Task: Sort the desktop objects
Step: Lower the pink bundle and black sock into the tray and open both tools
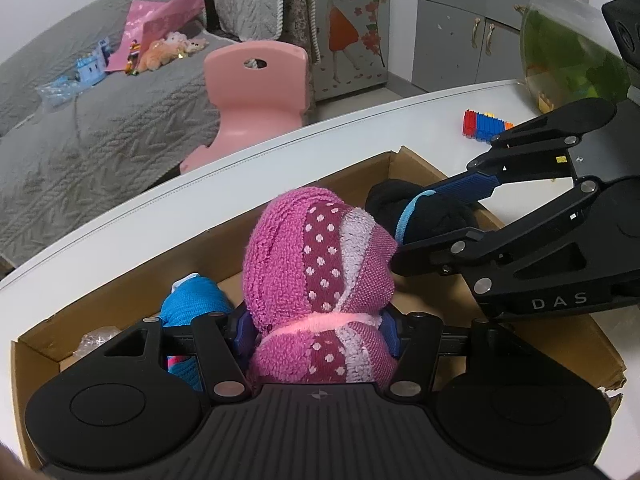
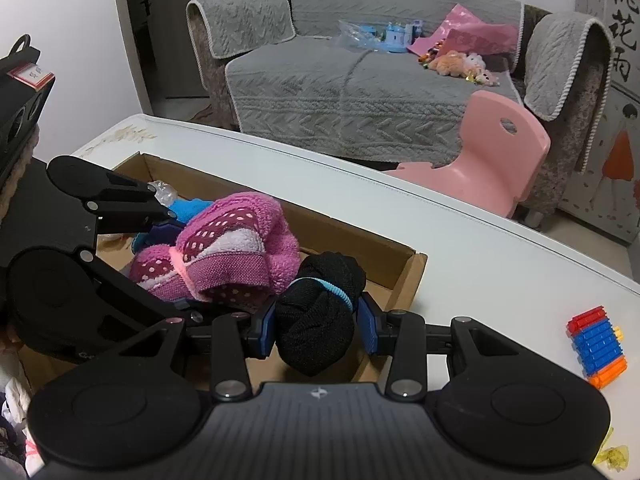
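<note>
While both bundles hang low inside the cardboard box (image 1: 408, 160) on the table (image 1: 360, 120), the left tool (image 1: 316, 330) is clenched on the pink towel roll (image 1: 320, 256), pointing to 12 o'clock; at its 2 o'clock the right tool (image 2: 316, 320) grips the black sock roll (image 2: 320, 304).

Sock bundles (image 1: 320, 264) in box (image 1: 352, 176) on table (image 1: 168, 216)

Both wrist cams look steeply down, close-up, sharing cardboard box (image 1: 352, 168) w/ sofa behind.
</note>
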`<state>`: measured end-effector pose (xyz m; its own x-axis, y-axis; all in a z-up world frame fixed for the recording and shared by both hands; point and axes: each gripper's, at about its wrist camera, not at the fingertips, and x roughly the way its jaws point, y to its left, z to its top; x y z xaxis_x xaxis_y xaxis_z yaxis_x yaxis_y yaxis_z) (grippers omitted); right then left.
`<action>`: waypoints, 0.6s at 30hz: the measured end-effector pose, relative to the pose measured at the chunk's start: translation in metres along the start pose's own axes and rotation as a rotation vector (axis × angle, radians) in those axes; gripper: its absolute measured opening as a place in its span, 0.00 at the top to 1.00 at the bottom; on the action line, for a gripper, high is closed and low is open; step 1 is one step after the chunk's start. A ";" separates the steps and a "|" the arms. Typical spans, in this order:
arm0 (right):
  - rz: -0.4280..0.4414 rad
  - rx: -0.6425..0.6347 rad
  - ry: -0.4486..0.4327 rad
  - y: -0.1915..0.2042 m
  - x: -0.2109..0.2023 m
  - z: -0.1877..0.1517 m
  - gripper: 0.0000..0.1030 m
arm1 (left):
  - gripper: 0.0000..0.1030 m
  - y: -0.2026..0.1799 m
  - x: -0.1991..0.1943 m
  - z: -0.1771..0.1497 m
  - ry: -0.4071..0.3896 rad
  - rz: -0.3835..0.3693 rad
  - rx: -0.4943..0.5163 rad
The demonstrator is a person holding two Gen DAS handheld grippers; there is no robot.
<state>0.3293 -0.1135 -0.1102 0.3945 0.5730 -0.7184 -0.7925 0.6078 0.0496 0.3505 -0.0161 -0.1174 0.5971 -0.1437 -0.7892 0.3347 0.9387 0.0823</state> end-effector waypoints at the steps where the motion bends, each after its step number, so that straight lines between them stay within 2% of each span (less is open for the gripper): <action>1: -0.002 -0.006 0.002 0.001 0.000 0.000 0.63 | 0.36 0.000 0.000 0.000 0.001 0.001 0.002; 4: -0.017 -0.026 0.009 0.002 0.002 0.001 0.62 | 0.33 -0.003 0.000 -0.001 -0.004 0.008 0.015; 6: -0.029 -0.031 0.004 0.003 0.002 0.002 0.61 | 0.27 -0.003 0.000 -0.001 -0.004 0.006 0.014; 7: -0.029 -0.028 0.002 0.003 0.001 0.002 0.60 | 0.21 -0.003 -0.001 -0.001 -0.004 0.008 0.014; 8: -0.029 -0.028 -0.002 0.003 0.001 0.002 0.56 | 0.14 -0.004 -0.002 -0.002 -0.008 0.010 0.015; 13: -0.021 -0.024 -0.042 0.005 -0.009 0.004 0.38 | 0.00 -0.003 -0.012 -0.004 -0.022 0.006 0.016; 14: -0.022 -0.022 -0.050 0.006 -0.011 0.004 0.33 | 0.00 -0.003 -0.015 -0.004 -0.032 0.006 0.019; 18: -0.026 -0.022 -0.085 0.009 -0.026 0.005 0.31 | 0.00 -0.003 -0.035 -0.004 -0.064 -0.005 0.011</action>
<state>0.3144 -0.1207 -0.0874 0.4529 0.6023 -0.6574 -0.7909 0.6117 0.0156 0.3254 -0.0130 -0.0924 0.6411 -0.1683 -0.7488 0.3452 0.9347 0.0854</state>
